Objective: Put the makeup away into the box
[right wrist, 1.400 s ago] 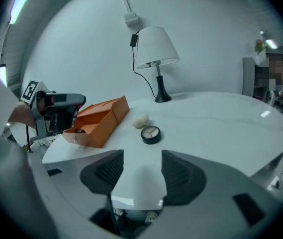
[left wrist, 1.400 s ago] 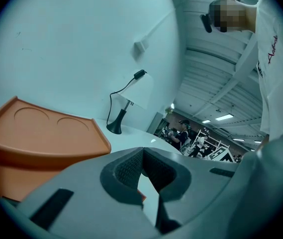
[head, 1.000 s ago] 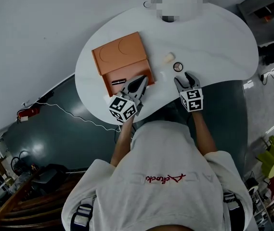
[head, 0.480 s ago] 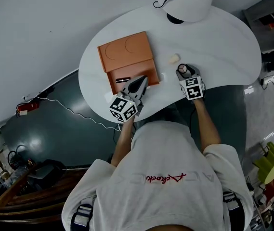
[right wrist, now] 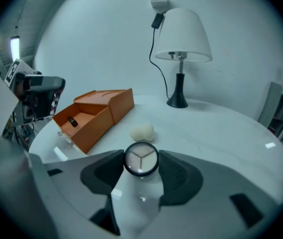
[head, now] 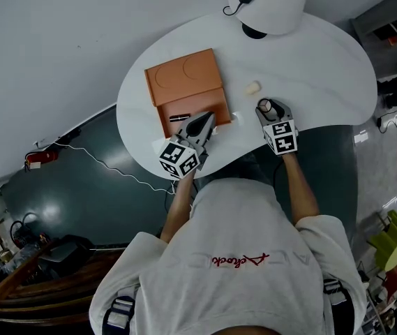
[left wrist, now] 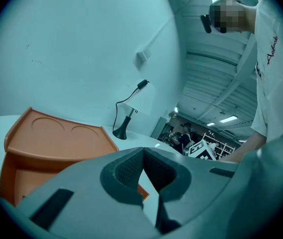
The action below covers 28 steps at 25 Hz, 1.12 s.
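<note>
An orange box (head: 183, 79) stands on the white table (head: 324, 61) with its drawer pulled out, and a small dark makeup stick (head: 178, 118) lies inside it. My right gripper (head: 268, 107) is shut on a round black-rimmed compact (right wrist: 141, 161), with a pad against each side. A pale makeup sponge (right wrist: 142, 131) lies on the table just beyond it. My left gripper (head: 208, 120) hangs over the drawer's front right corner. Its jaws are shut and hold nothing (left wrist: 142, 152).
A white-shaded lamp (head: 268, 2) with a black cord stands at the table's far edge. The table's near edge runs just under both grippers. A small white piece (head: 234, 116) lies beside the drawer. Dark floor and a loose cable lie to the left.
My right gripper moved forward around the compact, which lay free ahead of its jaws a second ago, and has drawn it a little toward me. The left gripper stayed where it was.
</note>
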Each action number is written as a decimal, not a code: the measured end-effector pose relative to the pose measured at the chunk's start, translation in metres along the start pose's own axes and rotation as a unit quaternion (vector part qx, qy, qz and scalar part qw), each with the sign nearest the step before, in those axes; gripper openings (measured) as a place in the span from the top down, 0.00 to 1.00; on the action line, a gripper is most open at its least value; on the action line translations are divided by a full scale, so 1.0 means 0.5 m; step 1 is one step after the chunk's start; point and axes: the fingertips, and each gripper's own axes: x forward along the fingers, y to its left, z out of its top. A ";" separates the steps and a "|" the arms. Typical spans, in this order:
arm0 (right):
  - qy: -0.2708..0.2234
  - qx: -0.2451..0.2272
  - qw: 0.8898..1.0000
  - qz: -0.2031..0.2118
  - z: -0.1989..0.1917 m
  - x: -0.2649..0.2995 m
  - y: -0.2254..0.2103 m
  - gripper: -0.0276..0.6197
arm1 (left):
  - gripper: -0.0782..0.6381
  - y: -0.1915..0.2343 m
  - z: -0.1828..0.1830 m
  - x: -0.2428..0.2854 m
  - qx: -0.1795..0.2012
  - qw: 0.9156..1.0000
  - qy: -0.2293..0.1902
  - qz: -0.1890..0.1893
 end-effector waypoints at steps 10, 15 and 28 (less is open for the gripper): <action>-0.151 0.015 0.988 -0.024 0.111 -0.217 0.058 0.60 | 0.88 -0.029 0.016 -0.002 0.018 1.000 -0.009 -0.008; -0.184 0.010 0.983 -0.027 0.145 -0.274 0.076 0.60 | 0.88 -0.037 0.031 -0.010 0.024 0.999 -0.020 -0.006; -0.188 -0.057 0.978 0.068 0.228 -0.188 0.191 0.60 | 0.88 0.033 0.075 -0.155 0.025 0.993 -0.074 0.089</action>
